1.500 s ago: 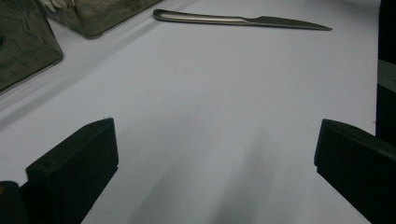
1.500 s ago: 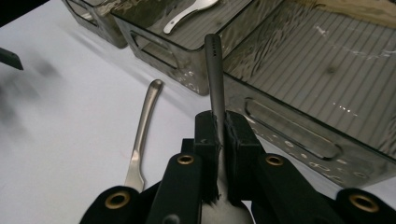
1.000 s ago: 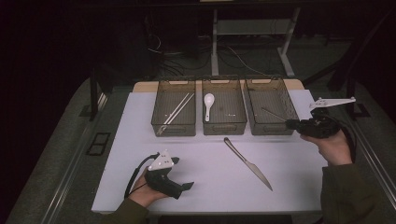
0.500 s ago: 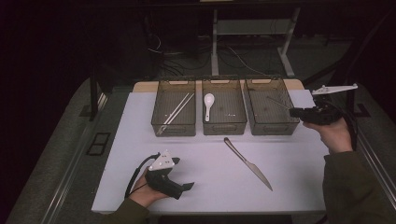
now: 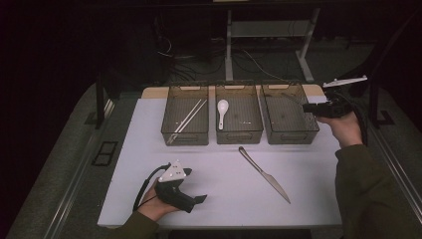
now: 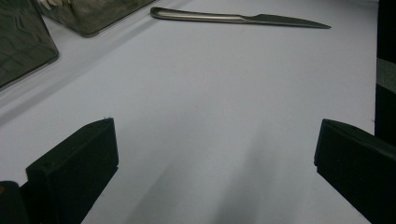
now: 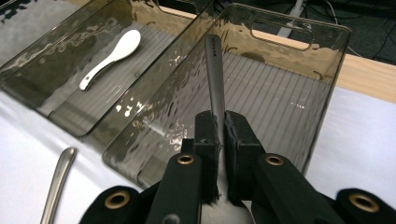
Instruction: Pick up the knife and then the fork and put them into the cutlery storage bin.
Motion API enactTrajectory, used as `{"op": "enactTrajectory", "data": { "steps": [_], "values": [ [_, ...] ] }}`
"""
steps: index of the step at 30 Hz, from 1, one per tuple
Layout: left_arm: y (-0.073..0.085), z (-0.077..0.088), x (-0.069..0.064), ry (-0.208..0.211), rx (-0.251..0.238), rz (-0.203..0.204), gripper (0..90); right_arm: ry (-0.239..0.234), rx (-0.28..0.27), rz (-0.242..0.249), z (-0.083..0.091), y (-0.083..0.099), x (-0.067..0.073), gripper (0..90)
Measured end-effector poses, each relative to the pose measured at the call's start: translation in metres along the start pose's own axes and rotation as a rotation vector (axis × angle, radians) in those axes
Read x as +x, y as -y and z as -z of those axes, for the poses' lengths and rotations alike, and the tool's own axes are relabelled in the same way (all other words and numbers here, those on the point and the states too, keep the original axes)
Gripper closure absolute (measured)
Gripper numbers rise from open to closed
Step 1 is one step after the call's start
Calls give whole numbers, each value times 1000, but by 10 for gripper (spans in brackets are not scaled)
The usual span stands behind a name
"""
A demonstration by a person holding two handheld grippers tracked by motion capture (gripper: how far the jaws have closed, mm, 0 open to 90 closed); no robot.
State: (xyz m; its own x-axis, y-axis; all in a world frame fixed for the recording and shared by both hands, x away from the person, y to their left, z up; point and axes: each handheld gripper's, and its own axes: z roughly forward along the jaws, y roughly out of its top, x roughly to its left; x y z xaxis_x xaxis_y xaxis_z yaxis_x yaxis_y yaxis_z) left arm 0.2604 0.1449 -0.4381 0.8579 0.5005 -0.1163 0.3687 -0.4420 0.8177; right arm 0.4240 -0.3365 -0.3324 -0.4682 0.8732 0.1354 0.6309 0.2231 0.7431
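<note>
My right gripper (image 5: 309, 107) (image 7: 218, 122) hovers at the right edge of the right-hand bin (image 5: 290, 130) (image 7: 299, 32). It is shut on a slim metal utensil (image 7: 213, 70), whose handle points out over that bin. A steel table knife (image 5: 263, 174) (image 6: 240, 17) (image 7: 55, 186) lies on the white mat in front of the bins. Down at the near left, my left gripper (image 5: 200, 198) (image 6: 217, 140) rests on the mat, open, with bare mat between its jaws.
Three smoky clear bins stand in a row at the back of the mat (image 5: 149, 164). The left bin (image 5: 171, 134) holds chopsticks (image 5: 188, 118); the middle bin (image 5: 249, 132) holds a white spoon (image 5: 222, 112) (image 7: 112, 56). A wooden table edge (image 7: 364, 74) runs behind them.
The right hand has carried its gripper and the utensil away from the person and slightly left, up to the right bin. The left gripper has stayed still.
</note>
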Motion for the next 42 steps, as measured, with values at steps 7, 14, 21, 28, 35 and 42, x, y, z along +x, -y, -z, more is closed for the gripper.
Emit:
{"op": "enactTrajectory", "data": {
  "steps": [7,14,21,28,35,42],
  "values": [
    [0,0,0,3,-2,1,0,25,45,6,-26,-4,-2,843],
    [0,0,0,5,-3,1,0,39,119,7,-47,-1,-3,843],
    [0,1,1,6,-3,-1,0,44,198,20,-66,3,-1,842],
    [0,1,0,9,-3,0,0,62,251,26,-76,6,0,842],
    [0,0,0,8,-2,0,0,60,293,25,-81,9,0,841],
    [0,0,0,9,-2,1,0,53,315,31,-83,10,0,840]
  ]
}}
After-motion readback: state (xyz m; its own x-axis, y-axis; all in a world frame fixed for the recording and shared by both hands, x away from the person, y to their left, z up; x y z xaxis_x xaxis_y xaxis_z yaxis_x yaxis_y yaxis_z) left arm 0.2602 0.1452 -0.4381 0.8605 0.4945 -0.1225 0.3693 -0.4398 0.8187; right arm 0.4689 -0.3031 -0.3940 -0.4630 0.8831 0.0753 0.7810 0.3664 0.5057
